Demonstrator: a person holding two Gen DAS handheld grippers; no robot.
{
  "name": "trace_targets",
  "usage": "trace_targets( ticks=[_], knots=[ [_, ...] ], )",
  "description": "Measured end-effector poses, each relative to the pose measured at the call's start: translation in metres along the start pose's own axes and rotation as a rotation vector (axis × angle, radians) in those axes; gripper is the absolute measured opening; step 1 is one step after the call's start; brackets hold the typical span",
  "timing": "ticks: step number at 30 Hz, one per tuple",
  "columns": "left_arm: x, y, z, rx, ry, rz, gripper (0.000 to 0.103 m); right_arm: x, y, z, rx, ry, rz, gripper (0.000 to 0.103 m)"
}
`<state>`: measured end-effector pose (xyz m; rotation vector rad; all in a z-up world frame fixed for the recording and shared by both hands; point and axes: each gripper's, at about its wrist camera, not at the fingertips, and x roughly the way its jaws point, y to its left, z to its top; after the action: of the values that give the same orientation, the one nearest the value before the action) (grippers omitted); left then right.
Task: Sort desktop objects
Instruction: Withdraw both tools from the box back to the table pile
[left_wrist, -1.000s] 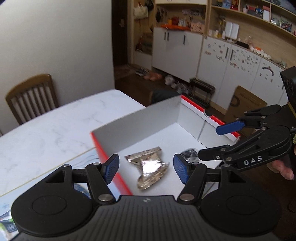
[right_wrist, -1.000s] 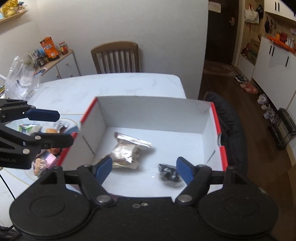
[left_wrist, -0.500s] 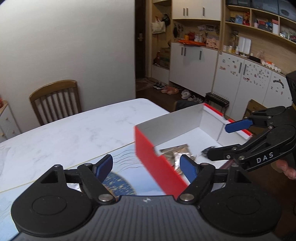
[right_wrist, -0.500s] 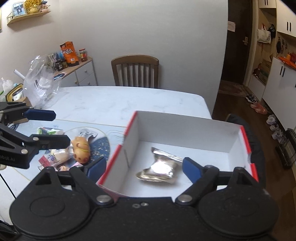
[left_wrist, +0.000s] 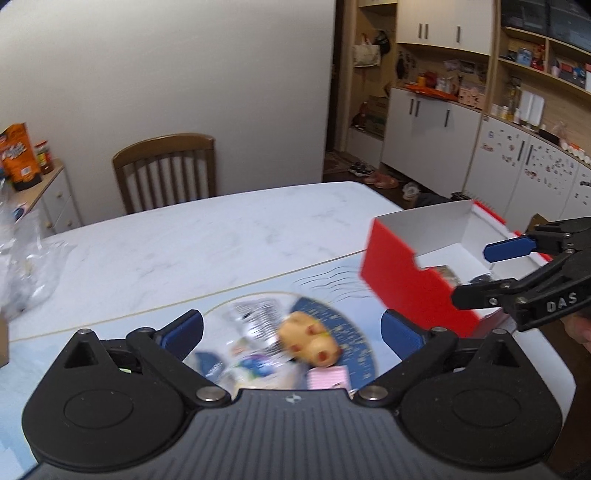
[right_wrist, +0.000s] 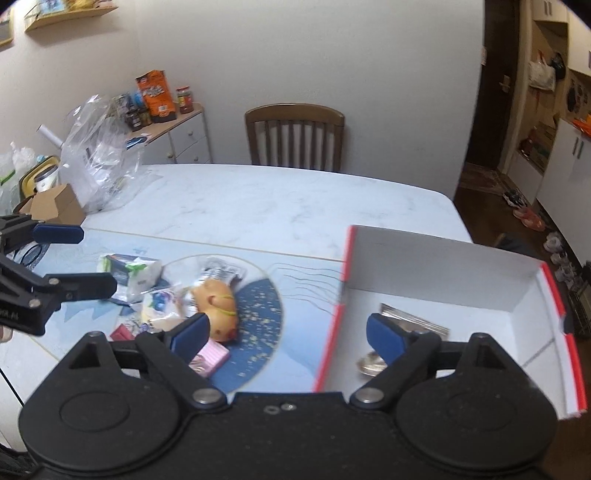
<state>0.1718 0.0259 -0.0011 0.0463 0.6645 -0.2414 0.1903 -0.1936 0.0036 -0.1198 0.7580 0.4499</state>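
Observation:
A red box with a white inside stands on the table's right end and holds a silver foil packet. Left of it, on a blue mat, lies a pile: an orange toy pig, a pink packet, a silver sachet and a tissue pack. My left gripper is open and empty above the pile. My right gripper is open and empty over the box's left wall.
The white marble table has a wooden chair behind it. A clear plastic bag and a small cardboard box sit at the far left. A side cabinet carries jars and snack bags.
Both grippers have swung left, away from the inside of the box toward the pile on the mat. Both stayed open and empty. The box contents have not moved.

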Motion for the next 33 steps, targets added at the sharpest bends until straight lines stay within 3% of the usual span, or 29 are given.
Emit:
trace_targets(
  ticks=[10,18,28,33],
  knots=[
    [0.000,0.062,-0.022,-0.054,0.009,0.064,0.103,0.033,0.039,0.007,0.010,-0.005,-0.012,0.103],
    [0.008,0.099,-0.038,-0.093,0.038,0.114,0.103,0.061,0.061,0.011,0.008,0.012,-0.025,0.103],
    [0.029,0.131,-0.049,-0.126,0.072,0.161,0.103,0.085,0.071,0.015,-0.009,0.033,-0.059,0.103],
    [0.053,0.135,-0.051,-0.097,0.094,0.147,0.103,0.100,0.069,0.014,-0.008,0.053,-0.075,0.102]
  ],
)
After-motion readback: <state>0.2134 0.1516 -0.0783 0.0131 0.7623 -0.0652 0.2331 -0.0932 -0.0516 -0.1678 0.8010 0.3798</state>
